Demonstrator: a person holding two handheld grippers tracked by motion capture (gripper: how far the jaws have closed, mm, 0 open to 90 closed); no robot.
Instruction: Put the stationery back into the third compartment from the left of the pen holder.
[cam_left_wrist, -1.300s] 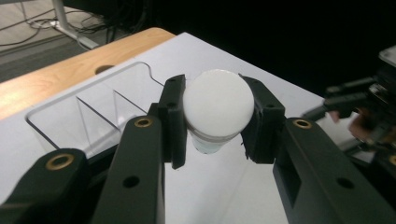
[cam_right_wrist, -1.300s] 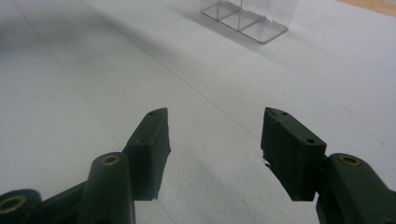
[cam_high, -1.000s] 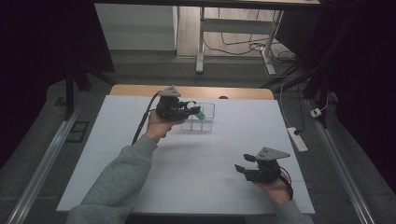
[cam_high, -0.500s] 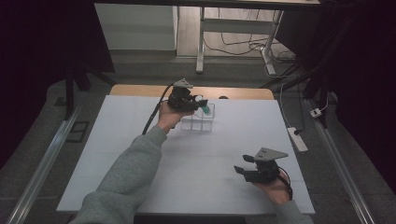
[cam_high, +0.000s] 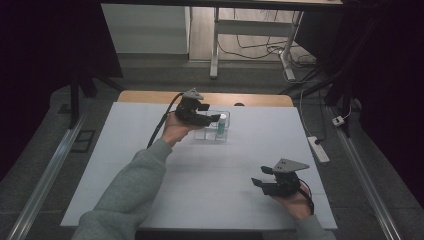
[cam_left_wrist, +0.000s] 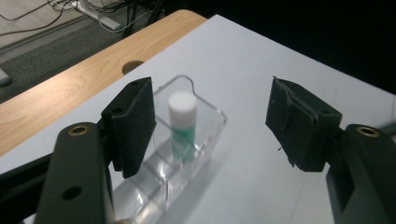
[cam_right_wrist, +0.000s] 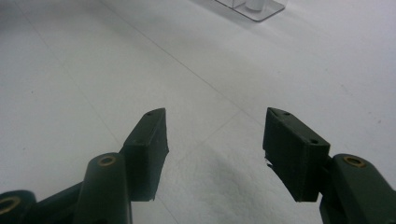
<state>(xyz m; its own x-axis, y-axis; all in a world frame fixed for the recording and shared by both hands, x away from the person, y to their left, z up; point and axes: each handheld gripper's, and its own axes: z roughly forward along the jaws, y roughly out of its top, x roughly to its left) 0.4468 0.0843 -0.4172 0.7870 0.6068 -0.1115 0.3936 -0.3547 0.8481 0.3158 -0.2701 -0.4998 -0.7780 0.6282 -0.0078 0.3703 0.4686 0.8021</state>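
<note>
- High view: the left gripper (cam_high: 212, 119) hangs at the near-left rim of the clear tray (cam_high: 205, 134), which sits at about 12 o'clock on the white table (cam_high: 210, 175), toward the far edge. Its jaws have just been opening and nothing is between them. The green-and-white tube (cam_high: 221, 124) stands upright in the tray's right-hand compartment, just off the jaw tips at about 3 o'clock. The right gripper (cam_high: 260, 184) rests well apart at 5 o'clock on the table (the left hand is plainly the nearer one), its jaws spread and empty.
- Left gripper view: the jaws stand wide with bare table between them. The tube (cam_left_wrist: 182, 122) stands with its long axis vertical, white cap up, at roughly 11 o'clock from the gap's middle, close beside the left pad (cam_left_wrist: 133, 123) but not touching it. The tray (cam_left_wrist: 205, 135) runs lengthwise toward the camera, the tube in its far compartment. I judge the tube freshly set down, so the next move is likely a straight pull back clear of the cap.
- Right gripper view: the released jaws point over bare table; a corner of the tray (cam_right_wrist: 261, 11) lies far off at 12 o'clock.
</note>
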